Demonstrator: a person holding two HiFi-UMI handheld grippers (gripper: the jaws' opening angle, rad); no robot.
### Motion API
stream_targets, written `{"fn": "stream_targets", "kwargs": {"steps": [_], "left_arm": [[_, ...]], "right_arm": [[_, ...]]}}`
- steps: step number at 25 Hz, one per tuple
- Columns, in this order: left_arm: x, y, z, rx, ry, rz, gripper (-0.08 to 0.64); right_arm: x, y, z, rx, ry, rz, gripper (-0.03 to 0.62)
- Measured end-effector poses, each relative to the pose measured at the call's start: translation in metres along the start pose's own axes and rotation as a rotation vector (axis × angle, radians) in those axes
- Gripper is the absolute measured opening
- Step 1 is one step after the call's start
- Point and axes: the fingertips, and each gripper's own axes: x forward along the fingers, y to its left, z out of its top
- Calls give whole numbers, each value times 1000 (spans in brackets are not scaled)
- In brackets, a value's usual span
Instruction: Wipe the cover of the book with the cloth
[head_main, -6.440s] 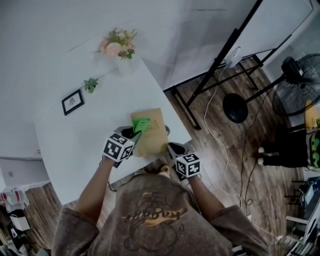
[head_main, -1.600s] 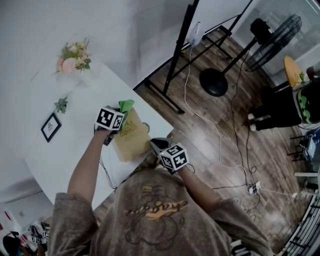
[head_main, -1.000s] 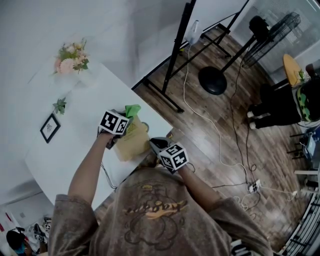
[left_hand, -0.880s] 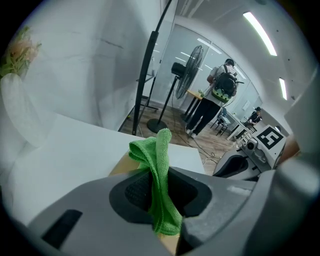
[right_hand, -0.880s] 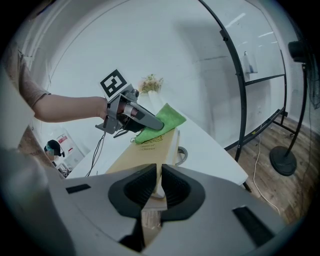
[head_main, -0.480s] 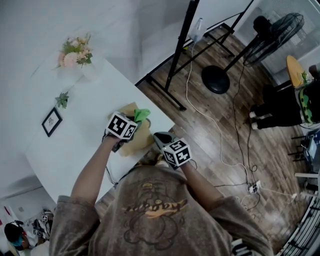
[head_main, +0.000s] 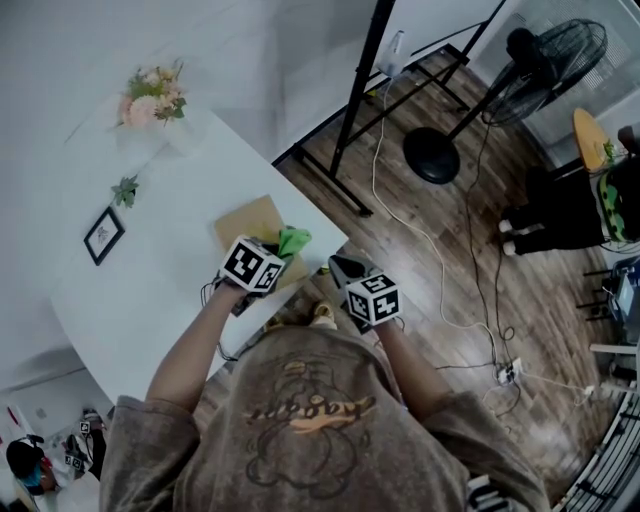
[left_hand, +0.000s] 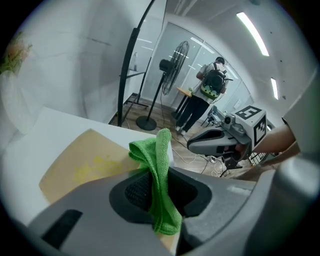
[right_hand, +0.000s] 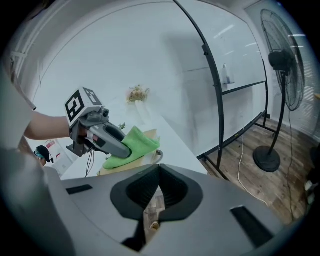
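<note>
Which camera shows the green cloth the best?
The left gripper view: the green cloth is close up, pinched by the left gripper over the book. The head view shows only a small green bit. The right gripper view shows it farther off, from the side.

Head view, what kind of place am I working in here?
Likely a staged indoor studio or lab: a white table with flowers, wood floor with loose cables, and a pedestal fan.
</note>
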Motion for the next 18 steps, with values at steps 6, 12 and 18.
{"fn": "stream_targets", "kwargs": {"steps": [6, 12, 18], "left_arm": [[5, -33, -13, -3, 4, -48, 69], [7, -62, -21, 1, 10, -89, 69], [-3, -77, -20, -8, -15, -128, 69]], "right_arm": [[-12, -6, -1, 3, -14, -13, -9], [-24, -12, 1, 7, -27, -22, -9], [-26, -9, 9, -12, -33, -18, -9]]}}
